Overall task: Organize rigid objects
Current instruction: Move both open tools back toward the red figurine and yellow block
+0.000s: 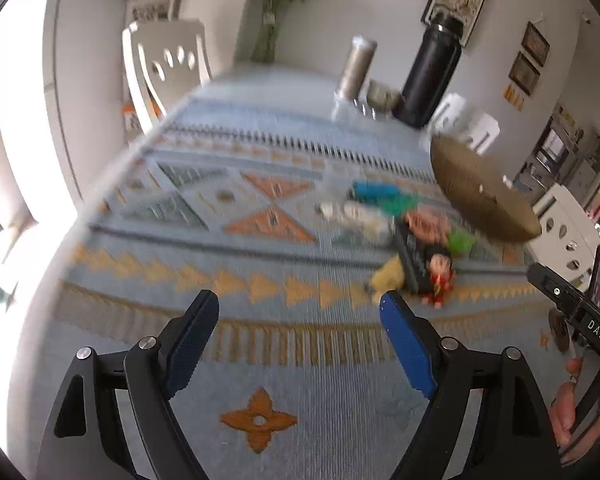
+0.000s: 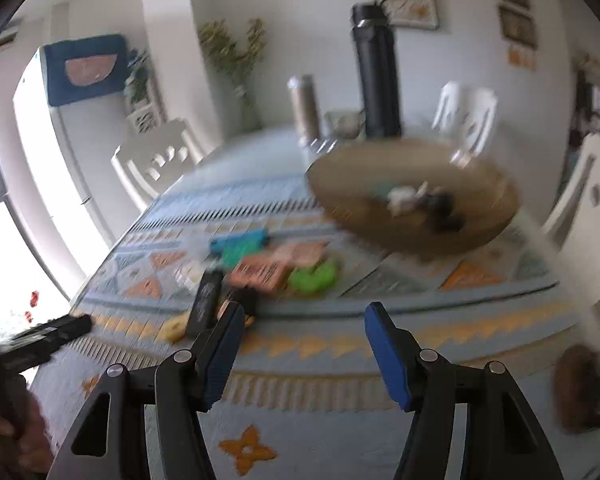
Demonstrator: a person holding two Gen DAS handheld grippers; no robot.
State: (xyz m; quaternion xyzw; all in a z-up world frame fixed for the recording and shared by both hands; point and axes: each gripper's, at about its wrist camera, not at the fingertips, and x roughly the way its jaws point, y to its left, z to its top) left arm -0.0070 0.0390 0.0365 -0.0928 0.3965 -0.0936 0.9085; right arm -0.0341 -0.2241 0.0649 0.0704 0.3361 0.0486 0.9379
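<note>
A pile of small objects lies on the patterned tablecloth point(image 1: 180, 248): a blue piece point(image 1: 374, 191), a green piece point(image 1: 460, 242), a pink card point(image 1: 426, 220), a black box point(image 1: 414, 258), a small red and black figure point(image 1: 440, 276) and a yellow piece point(image 1: 388, 276). The pile also shows in the right wrist view, with the green piece point(image 2: 314, 276) and pink card point(image 2: 268, 268). A round woven basket point(image 2: 412, 196) holds a few small items. My left gripper point(image 1: 300, 312) is open and empty, short of the pile. My right gripper point(image 2: 304, 324) is open and empty, near the pile. Both views are blurred.
A tall black flask point(image 2: 376, 76), a silver bottle point(image 2: 306, 104) and a small cup point(image 2: 344, 124) stand at the table's far end. White chairs point(image 1: 168, 64) surround the table. The other gripper's body point(image 1: 572, 312) shows at the right edge.
</note>
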